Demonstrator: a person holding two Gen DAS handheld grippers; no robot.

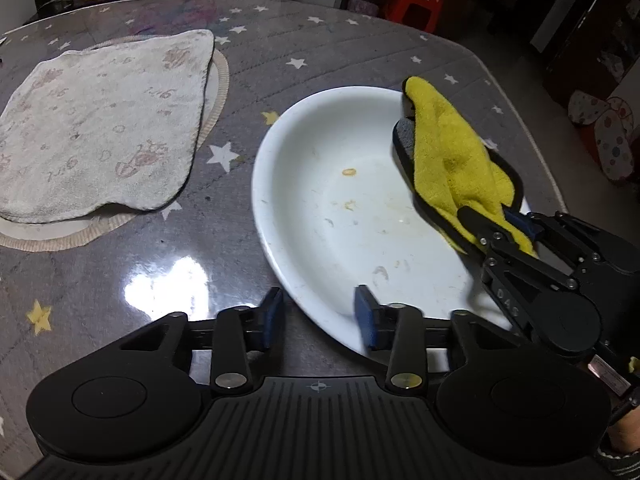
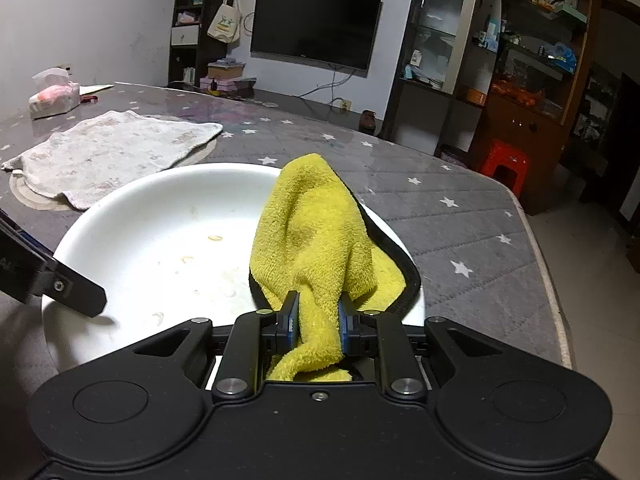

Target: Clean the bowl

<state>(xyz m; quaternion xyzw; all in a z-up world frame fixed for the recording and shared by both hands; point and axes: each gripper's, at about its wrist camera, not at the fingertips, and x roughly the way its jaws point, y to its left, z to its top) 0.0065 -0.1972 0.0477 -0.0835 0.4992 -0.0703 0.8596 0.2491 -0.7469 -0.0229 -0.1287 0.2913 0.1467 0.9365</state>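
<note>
The white bowl [image 1: 320, 184] sits on the grey star-printed table cover [image 1: 320, 40], and every place below is given from it; its inside carries yellowish smears and one small ring-shaped residue [image 1: 349, 171] near the middle of the floor.

The left gripper [image 1: 320, 316] stands spread wide at the bowl's near rim, one blue-padded finger [image 1: 273, 312] outside the rim over the table cover and the other over the bowl's inner wall, so the rim lies between them; whether either pad touches the porcelain cannot be told.

The right gripper [image 2: 318, 322] is clenched on a yellow microfibre cloth [image 2: 316, 240] with a black border; it reaches in from the bowl's right side, and the cloth drapes forward from the fingers over the right part of the bowl's interior, its tip rising towards the far rim; a short tail of cloth hangs back behind the pads.

Left of the bowl and apart from it, a pale printed towel [image 1: 100, 120] lies flat across a round mat [image 1: 216, 100]; further off in that direction, near the table's far edge, is a tissue pack [image 2: 54, 96]; beyond the bowl's far right, off the table, stands a red plastic stool [image 2: 506, 164]; a wall-mounted television [image 2: 314, 26] hangs behind.
</note>
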